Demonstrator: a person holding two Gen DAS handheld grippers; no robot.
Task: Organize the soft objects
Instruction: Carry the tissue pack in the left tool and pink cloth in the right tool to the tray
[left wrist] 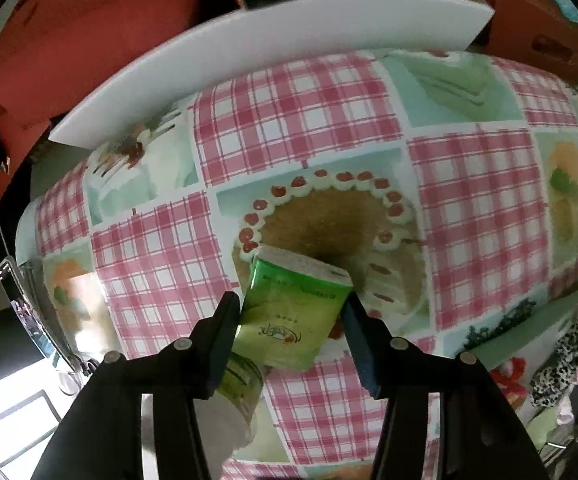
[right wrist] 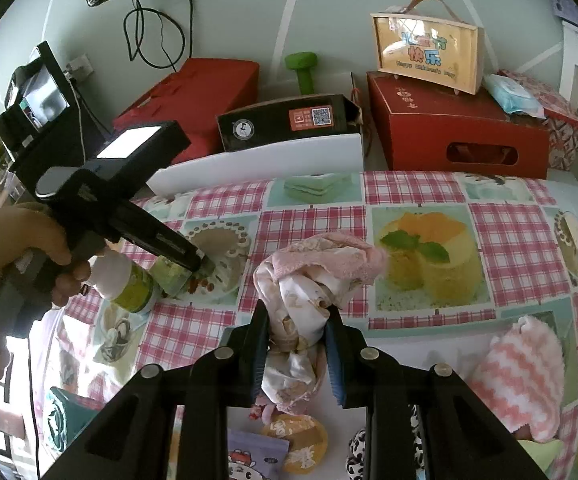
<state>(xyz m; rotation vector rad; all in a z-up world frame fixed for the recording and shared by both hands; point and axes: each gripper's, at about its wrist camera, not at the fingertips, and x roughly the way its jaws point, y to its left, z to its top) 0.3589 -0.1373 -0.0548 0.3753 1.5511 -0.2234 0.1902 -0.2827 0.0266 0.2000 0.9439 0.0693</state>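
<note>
Two grippers work over the checked tablecloth. Nearest, the right gripper is clamped on a bunched pink and cream cloth, which is lifted above the cloth-covered table. At the near right lies a pink-and-white striped towel; a leopard-print fabric shows at the near edge. Further left, the left gripper pinches a green tissue pack between both fingers, the pack tilted over the printed cake. A green-labelled bottle sits just beside that pack. At the far side stand a white board and red boxes.
</note>
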